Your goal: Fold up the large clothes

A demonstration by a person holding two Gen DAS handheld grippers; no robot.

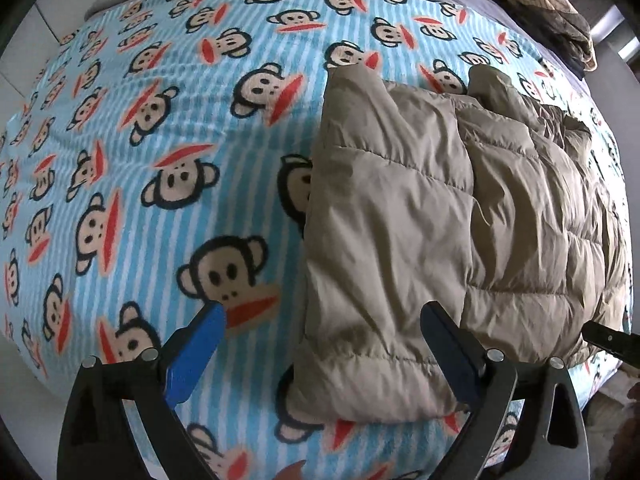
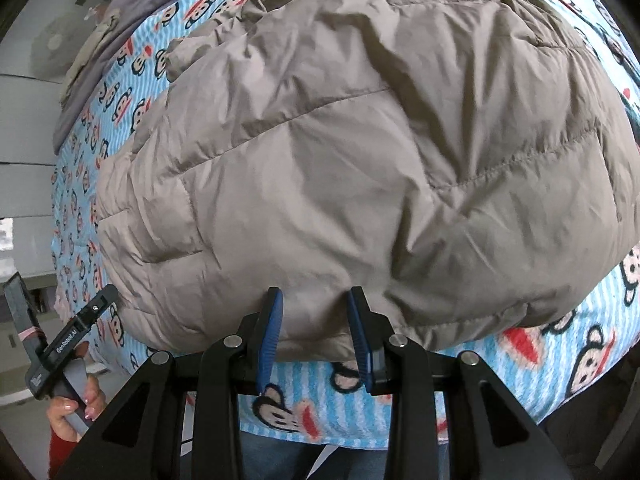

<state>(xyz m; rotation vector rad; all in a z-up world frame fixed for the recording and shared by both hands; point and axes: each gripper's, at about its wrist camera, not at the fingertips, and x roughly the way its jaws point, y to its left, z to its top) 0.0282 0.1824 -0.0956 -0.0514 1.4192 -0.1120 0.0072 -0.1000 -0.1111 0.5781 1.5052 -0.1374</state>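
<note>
Both wrist cams look steeply down at bed; right sits close over jacket (image 2: 360, 168), left looks from its side; both share jacket, blanket (image 1: 160, 140)

The left hand-held gripper (image 1: 324, 334) pointed steeply downward, its blue fingers (image 1: 196, 354) spread wide with nothing pinched between them. The right hand-held gripper (image 2: 316, 332) also pointed steeply down, its jaws partly closed. A hand (image 2: 76, 410) with painted nails in a red sleeve gripped the left handle.
</note>
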